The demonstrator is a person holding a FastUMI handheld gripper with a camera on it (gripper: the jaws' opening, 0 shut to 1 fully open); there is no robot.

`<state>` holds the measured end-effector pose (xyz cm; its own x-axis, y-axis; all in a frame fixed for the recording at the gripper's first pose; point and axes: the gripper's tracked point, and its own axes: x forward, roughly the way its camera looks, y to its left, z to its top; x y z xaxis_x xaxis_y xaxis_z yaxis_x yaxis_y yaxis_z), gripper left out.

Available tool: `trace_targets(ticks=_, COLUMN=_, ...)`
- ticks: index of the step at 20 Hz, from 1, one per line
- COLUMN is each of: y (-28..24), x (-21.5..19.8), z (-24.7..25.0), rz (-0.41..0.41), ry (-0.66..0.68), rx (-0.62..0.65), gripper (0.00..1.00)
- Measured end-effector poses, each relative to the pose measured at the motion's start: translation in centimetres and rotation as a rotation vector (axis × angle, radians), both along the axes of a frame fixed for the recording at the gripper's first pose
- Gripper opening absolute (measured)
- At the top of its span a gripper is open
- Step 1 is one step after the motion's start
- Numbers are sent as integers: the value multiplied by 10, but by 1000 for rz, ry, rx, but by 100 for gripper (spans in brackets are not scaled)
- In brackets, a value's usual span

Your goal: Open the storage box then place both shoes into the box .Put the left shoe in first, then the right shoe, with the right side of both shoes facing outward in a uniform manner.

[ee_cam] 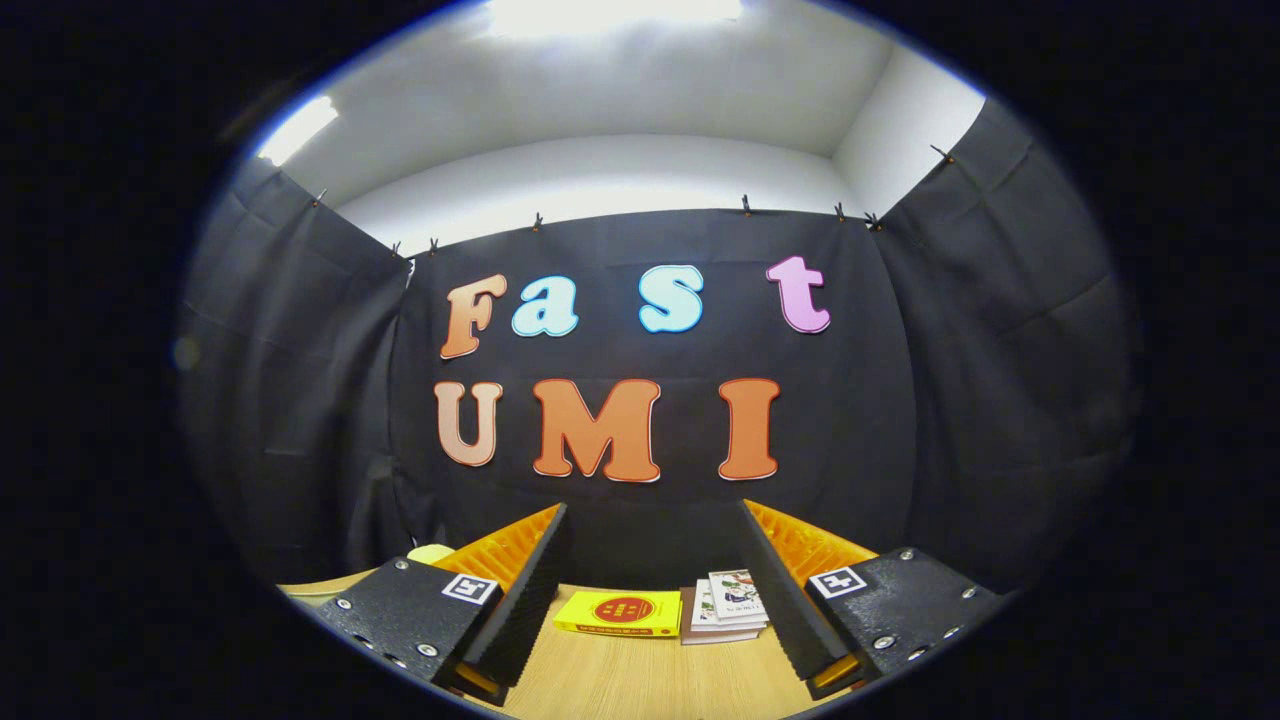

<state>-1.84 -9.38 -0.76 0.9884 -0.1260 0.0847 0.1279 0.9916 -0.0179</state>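
Wooden desk [640, 670] carries one yellow book [620, 612] and one small stack of booklets [725, 607] side by side near its far edge, beyond the gripper [655, 590], whose two fingers stand released, wide apart, holding nothing.

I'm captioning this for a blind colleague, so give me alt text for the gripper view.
The open tool points level across a light wooden table, its fingers apart and holding nothing. Beyond and between them lie a flat yellow book and a small stack of white illustrated booklets, before a black cloth wall.
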Motion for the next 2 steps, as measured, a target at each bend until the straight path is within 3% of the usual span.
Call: trace_targets(ticks=2, y=4, x=1, z=1, rz=8, ry=-6, rx=-2, gripper=97)
